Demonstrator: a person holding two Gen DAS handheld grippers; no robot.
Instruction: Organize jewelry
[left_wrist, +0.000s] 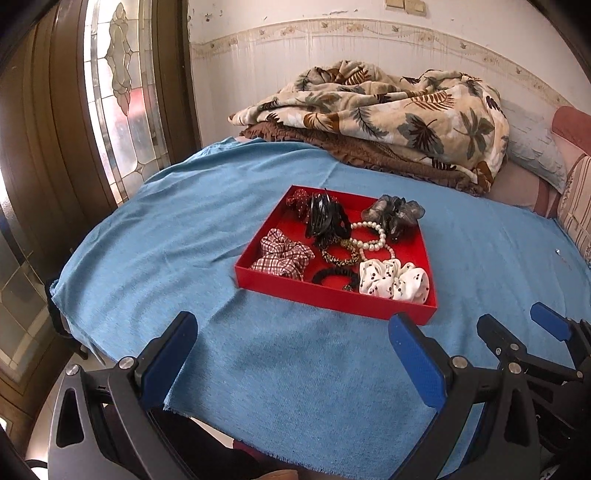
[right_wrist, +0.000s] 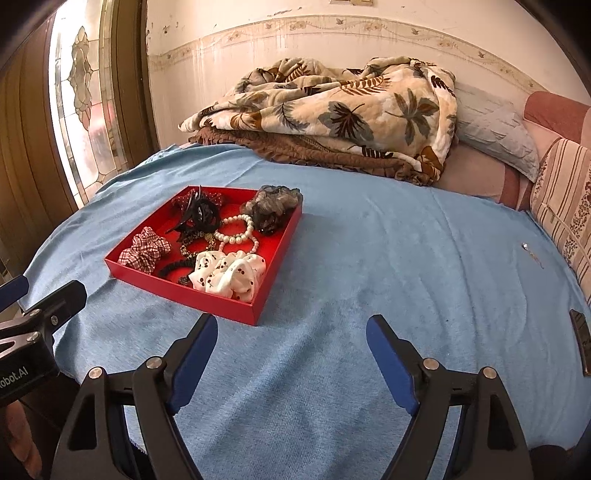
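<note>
A shallow red tray (left_wrist: 332, 297) (right_wrist: 192, 293) rests on the blue cloth. In it lie a white cherry-print scrunchie (left_wrist: 395, 281) (right_wrist: 229, 275), a red plaid scrunchie (left_wrist: 281, 256) (right_wrist: 146, 251), a pearl bracelet (left_wrist: 371, 236) (right_wrist: 236, 229), a black claw clip (left_wrist: 321, 218) (right_wrist: 199, 216), a grey gauze scrunchie (left_wrist: 393, 214) (right_wrist: 271, 206), a black hair tie (left_wrist: 334, 277) and a leopard hair tie (left_wrist: 340, 254). My left gripper (left_wrist: 291, 332) hangs open just short of the tray's near edge, nothing between its fingers. My right gripper (right_wrist: 291, 332) is open too, right of the tray.
The blue cloth (left_wrist: 184, 229) (right_wrist: 406, 258) covers a bed. A folded leaf-print blanket (left_wrist: 388, 114) (right_wrist: 332, 107) and pillows (right_wrist: 495, 129) lie at the back. A stained-glass door (left_wrist: 114, 92) stands on the left. A small shiny item (right_wrist: 526, 248) and a dark object (right_wrist: 583, 336) lie at the right.
</note>
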